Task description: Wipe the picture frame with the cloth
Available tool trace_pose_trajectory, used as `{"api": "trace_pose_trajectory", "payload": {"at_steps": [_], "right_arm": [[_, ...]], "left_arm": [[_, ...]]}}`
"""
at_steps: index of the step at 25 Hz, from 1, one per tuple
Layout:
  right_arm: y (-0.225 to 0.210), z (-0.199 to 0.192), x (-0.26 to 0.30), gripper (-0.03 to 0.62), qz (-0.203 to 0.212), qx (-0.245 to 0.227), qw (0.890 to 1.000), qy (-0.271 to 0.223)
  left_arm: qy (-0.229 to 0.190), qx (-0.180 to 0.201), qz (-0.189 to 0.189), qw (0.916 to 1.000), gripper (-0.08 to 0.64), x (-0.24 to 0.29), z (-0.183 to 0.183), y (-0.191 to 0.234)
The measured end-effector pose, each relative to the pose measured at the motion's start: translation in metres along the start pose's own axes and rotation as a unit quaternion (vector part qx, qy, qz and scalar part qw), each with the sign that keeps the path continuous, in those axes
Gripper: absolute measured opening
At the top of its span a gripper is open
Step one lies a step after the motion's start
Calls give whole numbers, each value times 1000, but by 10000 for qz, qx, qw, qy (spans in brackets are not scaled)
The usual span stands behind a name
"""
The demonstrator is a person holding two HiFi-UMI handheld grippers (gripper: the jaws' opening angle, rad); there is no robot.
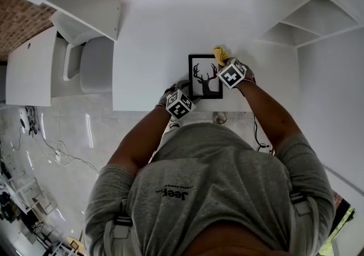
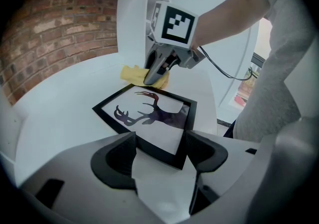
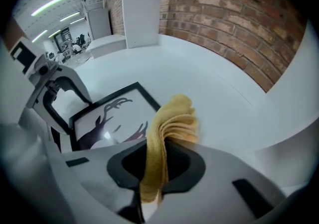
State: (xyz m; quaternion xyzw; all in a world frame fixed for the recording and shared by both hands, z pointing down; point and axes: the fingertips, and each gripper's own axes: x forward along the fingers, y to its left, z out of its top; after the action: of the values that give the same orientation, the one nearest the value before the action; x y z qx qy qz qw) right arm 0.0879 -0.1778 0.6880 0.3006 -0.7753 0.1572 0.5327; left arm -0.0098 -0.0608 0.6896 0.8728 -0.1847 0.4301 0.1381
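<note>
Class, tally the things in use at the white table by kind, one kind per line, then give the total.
picture frame: 1
yellow cloth: 1
grippers: 2 (left gripper, right gripper)
Total: 4

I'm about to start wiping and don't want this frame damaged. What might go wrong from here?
1. The left gripper has its jaws apart round the near corner of the picture frame, not clamped, so wiping may push it askew or toward the close front edge of the table.
2. The right gripper pinches only a narrow fold of the cloth; it may slip out, or the jaw tips may scrape the picture.
</note>
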Motion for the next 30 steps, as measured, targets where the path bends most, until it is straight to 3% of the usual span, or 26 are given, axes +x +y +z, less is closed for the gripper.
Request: {"api": "trace_pose_trajectory", "payload": {"at_steps": [11,20,25,30], "right_arm": [[100,-67,-38,54,631,-342,9968,349],[134,-91,-50,54,1060,-198,9934,402],[131,-83,-54,54,1173,83,9929,171],[119,-56,-82,54,1276,523,9892,-490]], "left_arm": [[55,18,-1,10000,316,-1,-1,0],[84,10,14,10000,314,0,-2,0],[17,30,47,10000,313,-1,-2,0],[95,-40,-129,9999,307,-2,-3,-1]]}}
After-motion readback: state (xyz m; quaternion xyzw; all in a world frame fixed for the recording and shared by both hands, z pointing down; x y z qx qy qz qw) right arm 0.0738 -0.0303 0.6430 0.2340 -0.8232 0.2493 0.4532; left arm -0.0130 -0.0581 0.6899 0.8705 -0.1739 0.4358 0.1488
